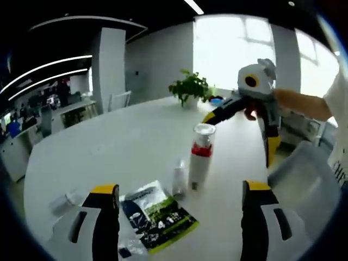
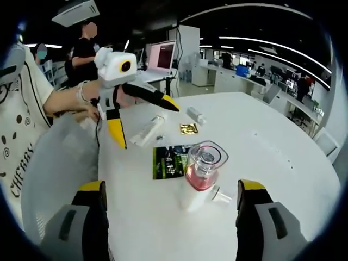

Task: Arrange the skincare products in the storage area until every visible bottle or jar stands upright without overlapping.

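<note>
On white round table, tall bottle with red band stands upright between your grippers, small clear bottle beside it, sachet flat. Left gripper and right gripper both gape wide, empty, apparently poised for next pick.

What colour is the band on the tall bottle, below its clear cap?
Red, on the white bottle; clearest in the left gripper view.

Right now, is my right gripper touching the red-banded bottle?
Apart. In the right gripper view the right gripper has open jaws flanking the red-banded bottle, with white table visible on both sides.
</note>
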The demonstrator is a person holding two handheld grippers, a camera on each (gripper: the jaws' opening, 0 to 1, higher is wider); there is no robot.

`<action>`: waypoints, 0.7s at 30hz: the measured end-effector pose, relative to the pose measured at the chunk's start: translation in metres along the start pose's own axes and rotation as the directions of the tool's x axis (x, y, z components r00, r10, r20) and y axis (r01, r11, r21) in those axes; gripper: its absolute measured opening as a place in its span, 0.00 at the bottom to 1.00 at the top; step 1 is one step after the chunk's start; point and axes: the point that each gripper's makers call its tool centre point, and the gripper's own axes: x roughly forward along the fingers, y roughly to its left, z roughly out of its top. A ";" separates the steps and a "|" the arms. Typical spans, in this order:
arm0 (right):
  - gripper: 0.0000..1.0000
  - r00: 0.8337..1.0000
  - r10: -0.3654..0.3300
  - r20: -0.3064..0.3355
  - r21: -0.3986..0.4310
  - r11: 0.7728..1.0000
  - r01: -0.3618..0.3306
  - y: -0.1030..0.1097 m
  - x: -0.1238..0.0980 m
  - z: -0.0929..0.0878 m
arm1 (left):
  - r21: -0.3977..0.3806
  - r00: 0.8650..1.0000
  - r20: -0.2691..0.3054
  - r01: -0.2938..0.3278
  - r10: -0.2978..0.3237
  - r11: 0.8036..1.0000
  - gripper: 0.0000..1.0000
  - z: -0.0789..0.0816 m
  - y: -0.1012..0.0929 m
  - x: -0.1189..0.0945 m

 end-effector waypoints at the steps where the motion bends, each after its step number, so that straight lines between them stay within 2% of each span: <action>1: 0.99 1.000 -0.004 -0.005 -0.003 1.000 0.004 0.002 0.000 0.000 | -0.007 1.000 -0.013 -0.003 0.003 1.000 0.95 -0.003 0.001 -0.003; 3: 1.00 1.000 -0.007 0.002 -0.005 1.000 0.007 0.006 -0.002 0.001 | -0.009 1.000 -0.018 -0.017 0.017 1.000 0.99 -0.005 -0.001 -0.012; 5: 1.00 1.000 -0.024 0.014 -0.012 1.000 0.024 0.009 -0.003 0.004 | -0.007 0.999 -0.028 -0.046 0.046 0.999 0.99 -0.011 0.007 -0.021; 9: 1.00 0.999 -0.046 0.016 -0.010 0.999 0.047 0.012 -0.005 0.005 | 0.026 0.997 -0.055 -0.050 0.051 0.998 0.99 -0.020 0.007 -0.035; 13: 1.00 0.998 -0.055 -0.023 -0.027 0.998 0.054 0.017 -0.005 -0.002 | 0.038 0.997 -0.058 -0.047 0.050 0.998 0.99 -0.022 0.003 -0.043; 16: 1.00 0.997 -0.069 -0.024 -0.013 0.998 0.069 0.019 -0.008 -0.001 | 0.037 0.996 -0.065 -0.059 0.061 0.998 0.99 -0.024 0.005 -0.051; 18: 1.00 0.992 -0.121 -0.028 -0.015 0.993 0.121 0.015 -0.012 0.000 | 0.034 0.995 -0.073 -0.063 0.065 0.997 0.99 -0.025 0.004 -0.055; 19: 1.00 0.988 -0.154 -0.010 -0.048 0.987 0.153 0.011 -0.014 0.005 | 0.030 0.995 -0.073 -0.066 0.068 0.997 0.99 -0.025 0.005 -0.058; 21: 1.00 0.991 -0.137 -0.010 -0.001 0.991 0.137 0.017 -0.016 0.008 | 0.006 0.995 -0.054 -0.084 0.084 0.996 0.99 -0.025 0.013 -0.063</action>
